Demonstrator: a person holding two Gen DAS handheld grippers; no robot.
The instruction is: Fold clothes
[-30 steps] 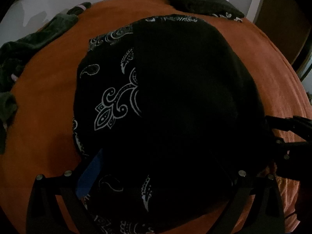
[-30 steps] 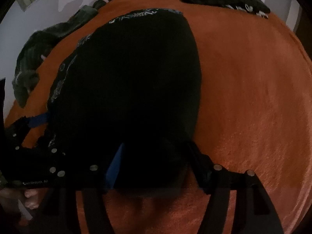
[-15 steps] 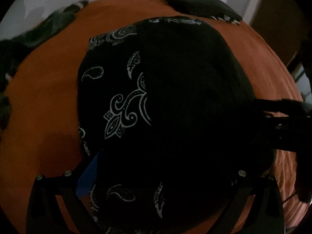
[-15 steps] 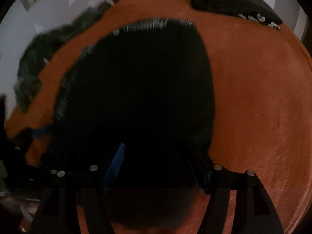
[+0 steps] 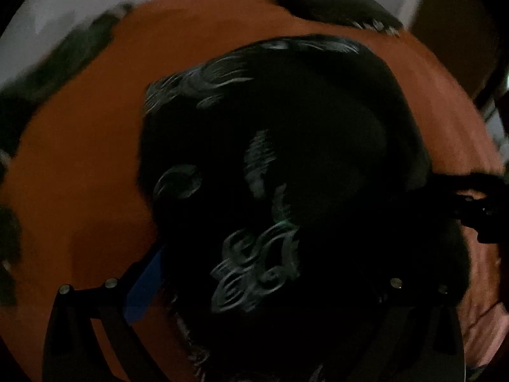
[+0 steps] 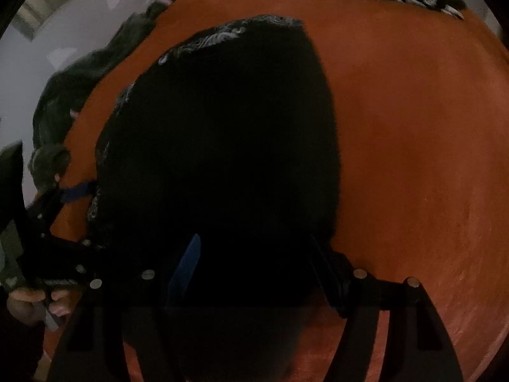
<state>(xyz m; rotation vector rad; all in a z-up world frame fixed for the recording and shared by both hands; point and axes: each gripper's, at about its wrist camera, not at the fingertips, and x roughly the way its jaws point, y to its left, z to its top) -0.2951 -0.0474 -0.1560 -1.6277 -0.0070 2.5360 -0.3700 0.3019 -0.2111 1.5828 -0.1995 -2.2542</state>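
Observation:
A black garment [image 5: 318,159] with a white paisley print lies spread on the orange bedspread [image 5: 89,165]. It also fills the middle of the right wrist view as a dark mass [image 6: 222,159]. My left gripper [image 5: 267,273] stands wide over the garment's near left part, its blue pad [image 5: 143,289] beside the cloth edge. My right gripper [image 6: 254,245] is over the near right part. Its jaws are opening, with black cloth lying between them and neither pad visibly pressing on it. Each gripper shows at the edge of the other's view [image 6: 63,222], [image 5: 477,210].
A folded dark garment [image 5: 324,3] sits at the bed's far edge. A heap of dark green clothes [image 6: 79,95] lies at the far left. Bare orange bedspread [image 6: 413,159] extends to the right. A hand [image 6: 28,302] holds the left gripper's handle.
The paisley print has slid down the left view toward the fingers, and the garment's near edge has dropped lower in the right view. Both grippers have moved forward over the cloth.

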